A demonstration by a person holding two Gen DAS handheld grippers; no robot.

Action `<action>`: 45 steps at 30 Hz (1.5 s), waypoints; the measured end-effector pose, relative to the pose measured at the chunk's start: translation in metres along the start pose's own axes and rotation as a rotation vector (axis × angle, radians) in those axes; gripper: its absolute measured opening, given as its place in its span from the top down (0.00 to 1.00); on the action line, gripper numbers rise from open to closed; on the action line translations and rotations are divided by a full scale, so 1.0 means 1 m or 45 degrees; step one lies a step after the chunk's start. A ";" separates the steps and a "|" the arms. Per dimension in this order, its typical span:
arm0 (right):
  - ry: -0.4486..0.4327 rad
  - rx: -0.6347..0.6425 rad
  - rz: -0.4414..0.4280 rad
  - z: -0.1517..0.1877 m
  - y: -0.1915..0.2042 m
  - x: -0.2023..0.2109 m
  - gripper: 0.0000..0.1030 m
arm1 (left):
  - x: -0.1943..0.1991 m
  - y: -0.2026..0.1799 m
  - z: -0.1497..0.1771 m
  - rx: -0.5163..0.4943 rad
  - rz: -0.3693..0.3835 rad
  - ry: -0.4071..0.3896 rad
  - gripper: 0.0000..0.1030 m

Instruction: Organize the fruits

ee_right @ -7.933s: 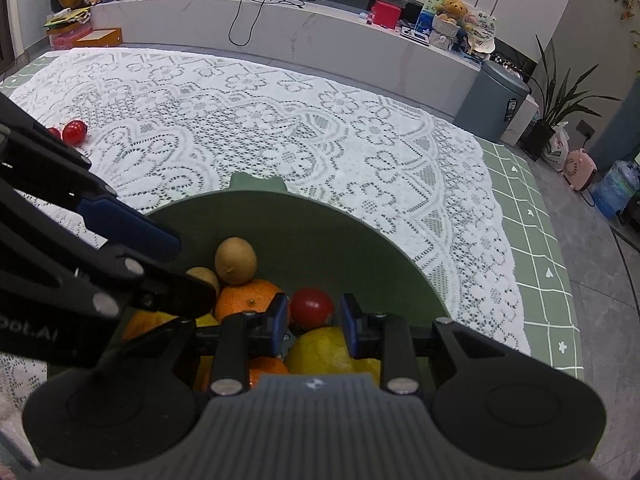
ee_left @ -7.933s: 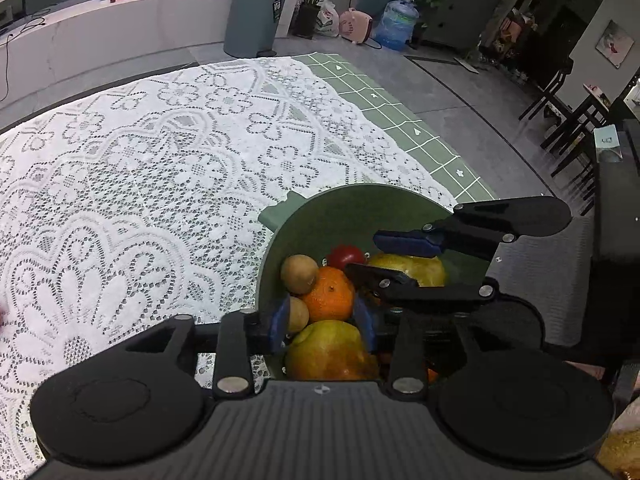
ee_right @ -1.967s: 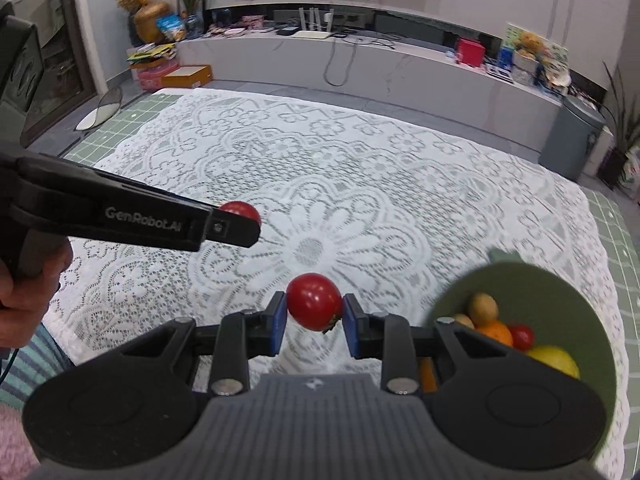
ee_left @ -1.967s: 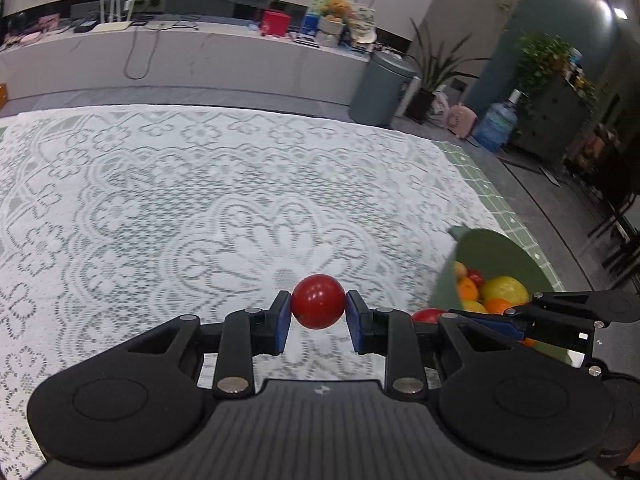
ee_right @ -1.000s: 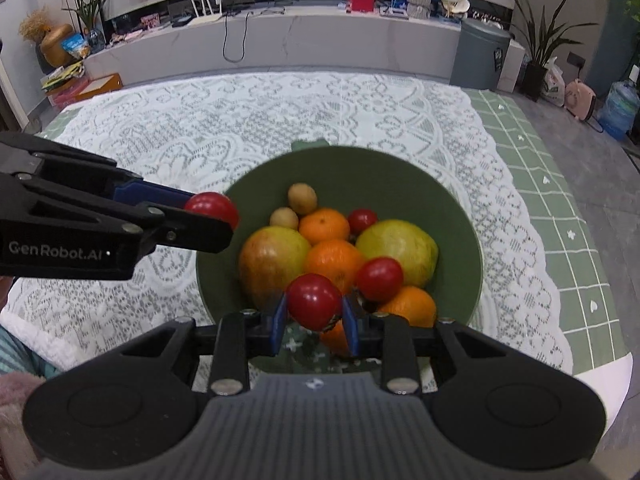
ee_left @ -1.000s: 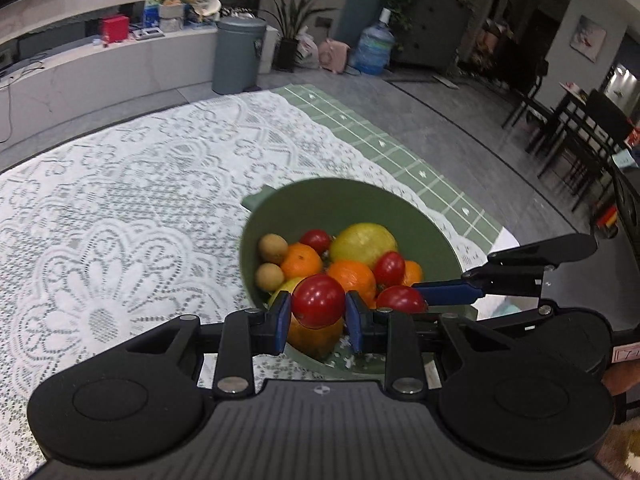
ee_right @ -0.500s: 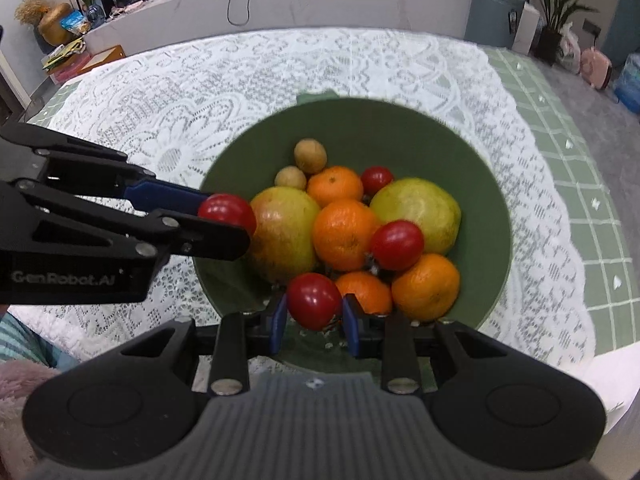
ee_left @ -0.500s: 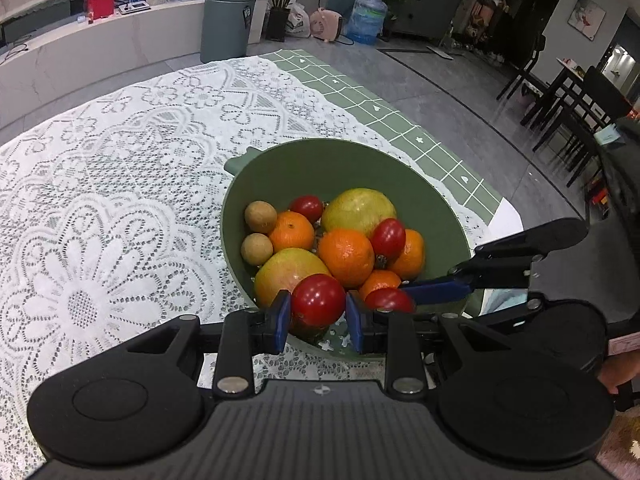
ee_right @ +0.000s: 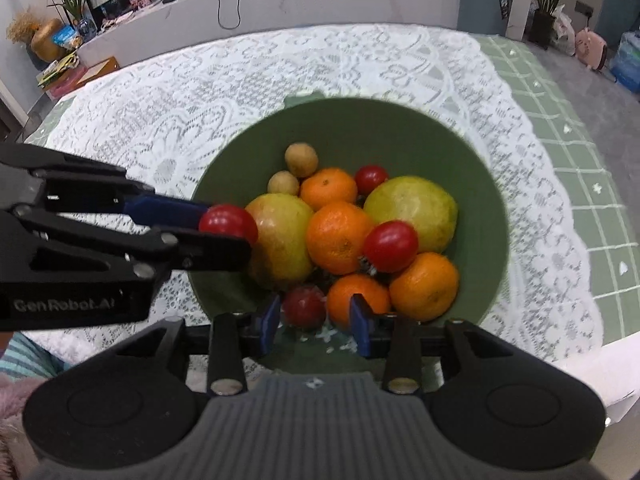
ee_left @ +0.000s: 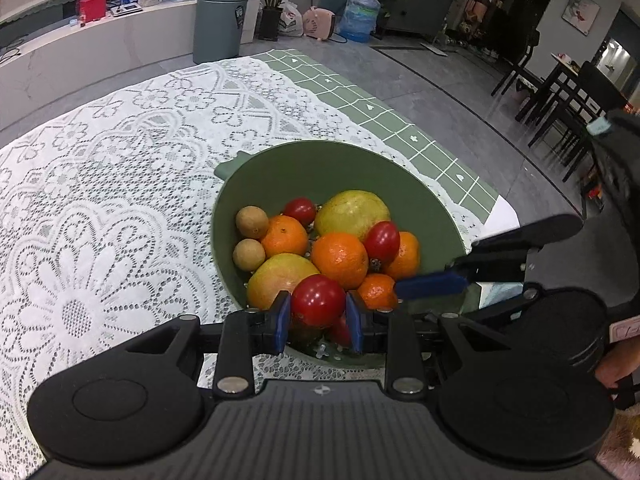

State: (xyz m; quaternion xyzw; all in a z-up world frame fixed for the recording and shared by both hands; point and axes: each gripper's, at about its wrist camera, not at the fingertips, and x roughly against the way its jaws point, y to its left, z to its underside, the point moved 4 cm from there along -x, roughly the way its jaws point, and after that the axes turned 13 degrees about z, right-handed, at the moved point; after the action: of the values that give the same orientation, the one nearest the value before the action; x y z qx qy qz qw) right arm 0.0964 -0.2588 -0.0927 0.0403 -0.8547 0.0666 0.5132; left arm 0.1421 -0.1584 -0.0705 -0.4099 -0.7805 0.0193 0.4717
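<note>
A green bowl [ee_left: 400,178] [ee_right: 360,128] on the lace tablecloth holds oranges, two large yellow-green fruits, two small brown fruits and red tomatoes. My left gripper [ee_left: 318,317] is shut on a red tomato [ee_left: 318,300] over the bowl's near rim; it also shows in the right wrist view [ee_right: 229,222]. My right gripper [ee_right: 314,325] is open above the bowl's near edge. A blurred red tomato [ee_right: 304,306] sits loose below its fingers, in the bowl.
The white lace tablecloth [ee_left: 100,184] covers a green checked mat [ee_left: 400,120] near the table's edge. A grey bin [ee_left: 218,24], a water bottle [ee_left: 358,14] and dining chairs [ee_left: 560,92] stand on the floor beyond.
My right gripper has opened and let its tomato drop into the bowl. Both grippers moved closer over the bowl. The left still holds its tomato.
</note>
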 end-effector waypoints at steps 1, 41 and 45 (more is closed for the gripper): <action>-0.011 0.016 0.023 0.000 -0.001 0.001 0.63 | -0.001 -0.001 -0.001 -0.005 0.002 0.003 0.68; -0.274 0.011 0.221 -0.014 -0.017 0.040 0.27 | 0.024 -0.003 -0.007 -0.023 -0.044 -0.076 0.41; -0.360 -0.063 0.218 -0.022 -0.016 0.056 0.19 | 0.055 -0.001 -0.010 -0.048 -0.154 -0.230 0.37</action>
State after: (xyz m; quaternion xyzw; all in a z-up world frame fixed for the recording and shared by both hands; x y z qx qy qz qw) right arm 0.0918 -0.2712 -0.0321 -0.0362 -0.9201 0.0827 0.3810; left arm 0.1367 -0.1269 -0.0251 -0.3674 -0.8434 0.0132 0.3919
